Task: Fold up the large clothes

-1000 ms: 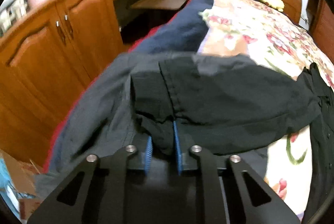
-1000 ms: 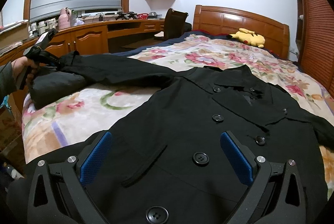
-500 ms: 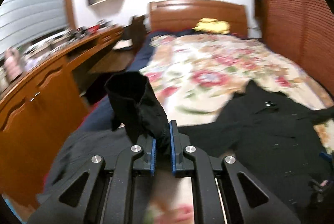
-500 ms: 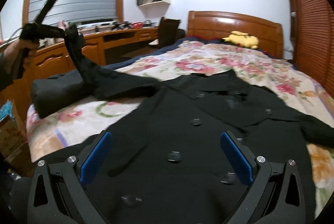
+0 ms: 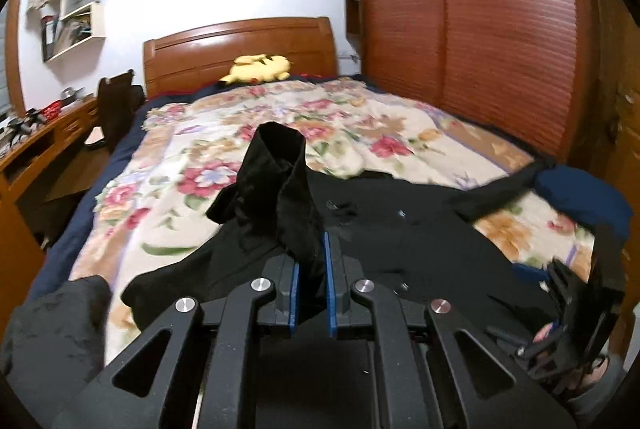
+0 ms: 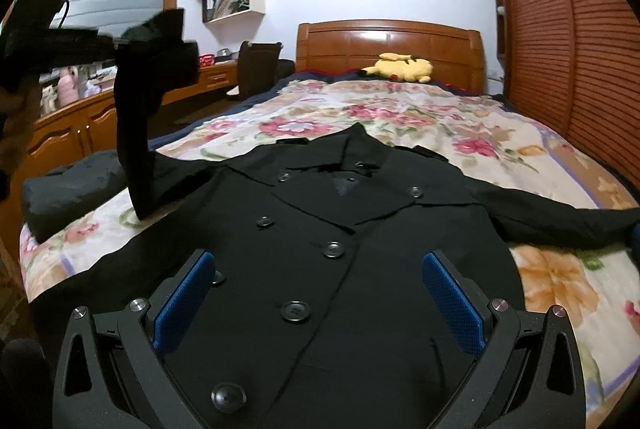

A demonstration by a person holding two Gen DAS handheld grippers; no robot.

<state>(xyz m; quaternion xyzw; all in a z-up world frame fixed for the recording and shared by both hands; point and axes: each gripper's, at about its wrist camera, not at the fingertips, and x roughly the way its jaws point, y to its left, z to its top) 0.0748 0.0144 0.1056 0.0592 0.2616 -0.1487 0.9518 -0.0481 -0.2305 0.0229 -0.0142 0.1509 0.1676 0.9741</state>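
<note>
A black double-breasted coat [image 6: 340,229] lies face up on the flowered bedspread [image 6: 420,125], collar toward the headboard. My left gripper [image 5: 311,269] is shut on the coat's left sleeve [image 5: 280,181] and holds its cuff end up in the air. In the right wrist view that sleeve [image 6: 136,133] rises steeply at the left, with the left gripper [image 6: 52,41] above it. My right gripper [image 6: 320,293] is open and empty, hovering over the coat's lower front. The other sleeve [image 6: 560,217] lies stretched out to the right.
A dark grey garment [image 6: 68,197] lies bunched at the bed's left edge. A yellow plush toy [image 6: 400,67] sits by the wooden headboard [image 6: 388,41]. A wooden desk and cabinets [image 6: 84,125] run along the left; a slatted wardrobe [image 6: 580,49] stands on the right.
My left gripper has lifted the sleeve higher off the bed and swung it toward the coat's body. My right gripper has stayed open over the coat's lower front.
</note>
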